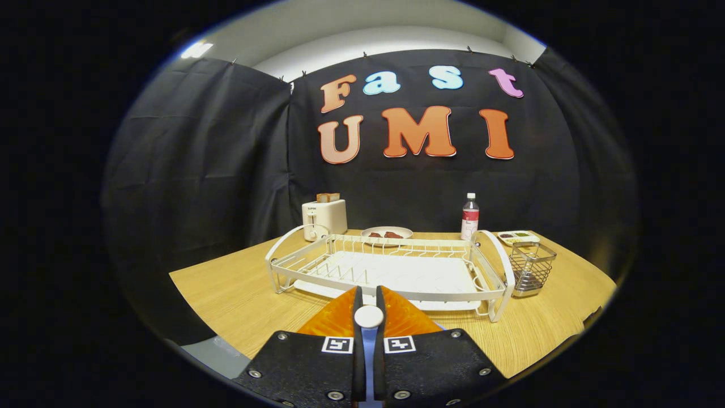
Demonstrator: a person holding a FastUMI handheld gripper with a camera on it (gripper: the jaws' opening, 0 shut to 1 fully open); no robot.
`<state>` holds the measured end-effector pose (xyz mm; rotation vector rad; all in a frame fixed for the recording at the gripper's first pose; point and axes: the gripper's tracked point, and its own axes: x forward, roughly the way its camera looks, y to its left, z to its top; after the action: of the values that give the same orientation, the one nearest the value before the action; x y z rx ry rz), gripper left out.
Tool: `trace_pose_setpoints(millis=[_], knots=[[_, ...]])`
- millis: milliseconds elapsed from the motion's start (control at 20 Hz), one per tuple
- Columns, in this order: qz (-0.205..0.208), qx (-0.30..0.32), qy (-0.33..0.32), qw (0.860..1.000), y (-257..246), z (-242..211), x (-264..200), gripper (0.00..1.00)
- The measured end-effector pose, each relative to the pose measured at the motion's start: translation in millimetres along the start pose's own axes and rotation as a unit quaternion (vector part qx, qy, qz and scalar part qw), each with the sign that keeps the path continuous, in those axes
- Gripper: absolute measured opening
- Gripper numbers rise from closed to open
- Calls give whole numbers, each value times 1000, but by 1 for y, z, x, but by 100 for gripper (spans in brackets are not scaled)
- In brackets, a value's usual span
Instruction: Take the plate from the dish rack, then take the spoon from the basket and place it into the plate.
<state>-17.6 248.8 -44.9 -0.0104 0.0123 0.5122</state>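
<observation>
Between the orange fingers (396,314) of the claw (369,309), pinched on both sides: a white spoon (369,316), handle end up, blue below, held low over the table (238,294). Just beyond, the white dish rack (391,272), bare of any plate; beside its right end, the wire basket (531,267), seemingly emptied. Plate likely below, hidden; cannot tell.

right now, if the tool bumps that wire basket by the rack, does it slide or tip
Probably slides: the wire basket looks open-meshed and empty, so light, and the wooden table looks smooth. A high bump might tip it, since its base is narrower than its top. The tool is shut on a white-ended spoon, short of the dish rack.
</observation>
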Motion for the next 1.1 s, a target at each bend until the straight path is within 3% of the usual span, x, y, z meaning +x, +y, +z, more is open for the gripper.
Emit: trace_pose_setpoints(millis=[500, 650, 750, 950, 1100], knots=[[-2, 17, 33, 999, -2, 2, -3, 19], [3, 24, 45, 999, -4, 6, -9, 61], [-2, 20, 43, 999, -13, 12, -12, 79], [-20, 0, 38, 999, -35, 29, -17, 94], [-31, -10, 28, 999, -53, 50, -22, 97]])
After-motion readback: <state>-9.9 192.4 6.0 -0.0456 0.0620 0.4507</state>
